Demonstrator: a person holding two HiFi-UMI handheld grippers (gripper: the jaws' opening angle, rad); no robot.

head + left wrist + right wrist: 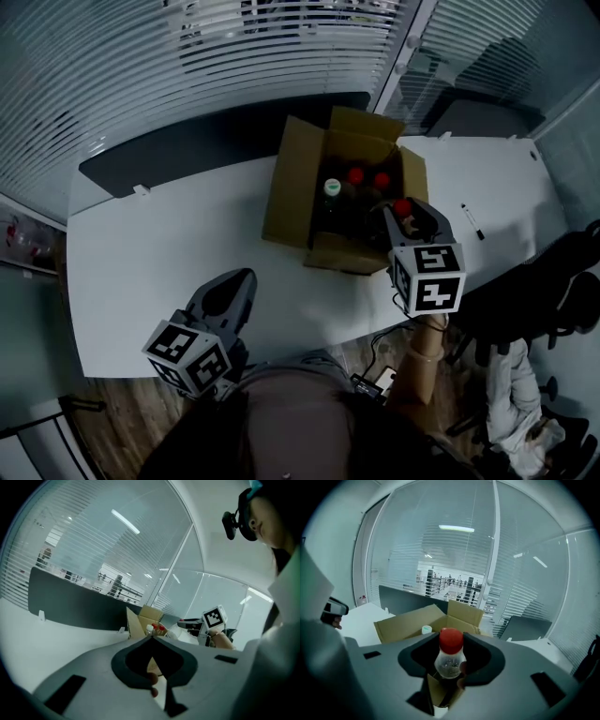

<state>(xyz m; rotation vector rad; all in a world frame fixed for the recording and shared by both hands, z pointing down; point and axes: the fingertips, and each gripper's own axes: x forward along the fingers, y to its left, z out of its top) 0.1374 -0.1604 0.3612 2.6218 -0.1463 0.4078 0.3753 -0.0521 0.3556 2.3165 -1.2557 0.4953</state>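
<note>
The right hand-held gripper point(409, 219) is clamped on a small clear bottle point(450, 660) with a red cap. The right gripper view shows the bottle upright between the two jaws, with the cap standing above them. In the head view the bottle is held over the near right corner of an open cardboard box point(289, 192) (whether it is clear of the box edge cannot be made out).

The box stands on a white table point(159, 253) with its flaps spread. Inside it are two more red-capped bottles point(355, 175) and one with a white cap point(332, 187), close together.

The left hand-held gripper point(241, 278) is well apart from the box, over the near edge of the table. Its jaws are together at the tips with nothing between them.

A pen point(472, 221) lies on the table to the right of the box, and a dark chair point(562, 281) stands beyond that end of the table.
</note>
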